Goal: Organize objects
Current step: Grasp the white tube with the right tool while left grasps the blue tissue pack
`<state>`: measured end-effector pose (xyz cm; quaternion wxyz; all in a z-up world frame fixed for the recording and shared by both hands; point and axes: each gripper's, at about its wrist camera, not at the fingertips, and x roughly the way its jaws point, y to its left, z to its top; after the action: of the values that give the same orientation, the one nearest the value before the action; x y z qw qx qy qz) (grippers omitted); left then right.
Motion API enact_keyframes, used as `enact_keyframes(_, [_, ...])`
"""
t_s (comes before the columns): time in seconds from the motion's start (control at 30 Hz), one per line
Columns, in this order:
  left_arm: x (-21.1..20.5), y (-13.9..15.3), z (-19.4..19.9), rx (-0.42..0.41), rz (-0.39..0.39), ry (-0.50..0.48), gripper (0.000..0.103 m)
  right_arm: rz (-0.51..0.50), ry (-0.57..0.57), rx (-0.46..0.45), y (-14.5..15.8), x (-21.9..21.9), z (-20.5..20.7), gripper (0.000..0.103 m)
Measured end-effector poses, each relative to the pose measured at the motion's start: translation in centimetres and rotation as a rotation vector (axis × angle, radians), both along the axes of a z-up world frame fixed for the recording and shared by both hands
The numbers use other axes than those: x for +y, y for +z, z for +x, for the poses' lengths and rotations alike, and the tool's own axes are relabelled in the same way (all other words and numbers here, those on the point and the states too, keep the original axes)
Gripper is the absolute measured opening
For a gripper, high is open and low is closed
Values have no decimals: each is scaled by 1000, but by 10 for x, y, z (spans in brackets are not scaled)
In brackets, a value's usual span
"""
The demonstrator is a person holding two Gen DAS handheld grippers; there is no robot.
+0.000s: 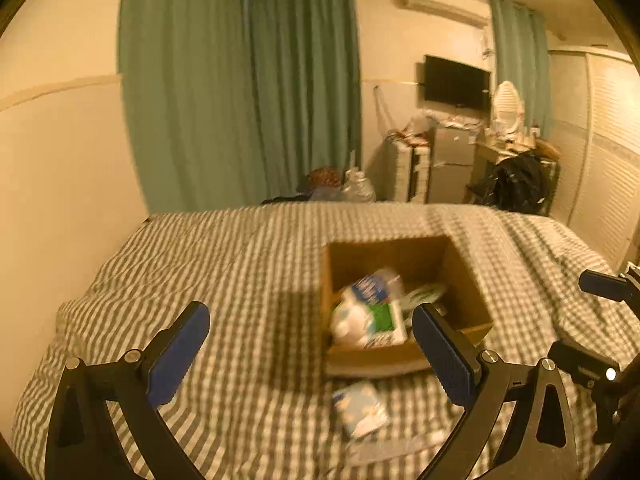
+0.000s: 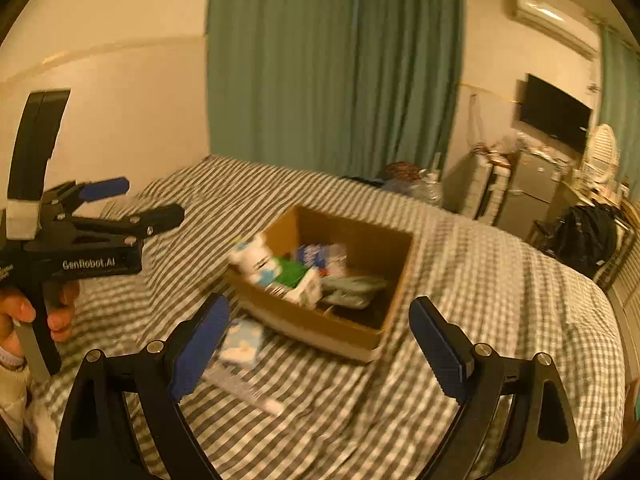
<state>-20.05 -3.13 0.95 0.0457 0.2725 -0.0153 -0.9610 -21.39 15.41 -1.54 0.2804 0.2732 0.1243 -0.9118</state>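
Clearly, from the left wrist view, the left gripper (image 1: 311, 350) has its two blue-padded fingers (image 1: 178, 354) spread wide and holding nothing. Beyond the right-hand finger sits the cardboard box (image 1: 464, 280) on the checked bedcover (image 1: 208, 264), already loaded with soft packets and a green-faced carton. Just ahead of the fingers, nearer the right one and short of the box's near wall, lies a small pale packet (image 1: 360, 406), flat on the cover; a thin white strip lies closer still, too blurred to name. I judge the packet light, soft and crinkly, likely to slide on its film, so the hold should be across its short width, with a gentle squeeze. At the far right edge the right gripper (image 1: 600, 286) shows only in part.

From the right wrist view, the right gripper (image 2: 319, 336) is likewise wide apart and empty. The box (image 2: 400, 264) stands ahead, between the two fingers. The pale packet (image 2: 242, 342) lies just inside the left-hand finger, touching the bedcover (image 2: 480, 280), with the white strip nearer. Off to the left, a hand (image 2: 28, 316) grips the left gripper (image 2: 144, 200); side-on, its fingers stand apart and clamp nothing.
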Motion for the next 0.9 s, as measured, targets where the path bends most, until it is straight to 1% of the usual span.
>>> enact_keyframes(0.13, [-13, -26, 7, -33, 11, 33, 103, 72, 66, -41, -32, -27, 7, 92])
enact_keyframes(0.23, [-23, -48, 7, -59, 33, 56, 103, 126, 131, -95, -64, -49, 6, 92])
enact_keyframes(0.33, [-30, -76, 5, -95, 32, 72, 103, 181, 186, -148, -99, -69, 2, 92])
enact_keyframes(0.5, [-43, -131, -6, -185, 18, 101, 103, 232, 227, -245, -152, -91, -9, 92])
enact_keyframes(0.63, [-50, -161, -11, -227, 26, 74, 103, 288, 248, -301, -185, -106, -20, 91])
enact_keyframes(0.7, [-50, -171, -12, -244, 5, 69, 103, 284, 257, -332, -195, -110, -24, 84])
enact_keyframes(0.73, [-50, -174, -13, -247, -2, 63, 103, 272, 266, -356, -199, -111, -26, 74])
enact_keyframes(0.77, [-49, -175, -13, -249, 0, 53, 103, 259, 274, -384, -201, -111, -28, 67])
enact_keyframes(0.8, [-49, -176, -13, -250, 4, 45, 103, 249, 273, -408, -203, -111, -29, 65])
enact_keyframes(0.83, [-48, -177, -13, -250, 7, 37, 103, 224, 268, -426, -202, -107, -29, 58])
enact_keyframes(0.87, [-48, -177, -12, -250, 8, 35, 103, 207, 268, -435, -199, -104, -26, 47])
enact_keyframes(0.9, [-47, -177, -12, -251, 5, 35, 103, 194, 270, -441, -196, -100, -24, 41])
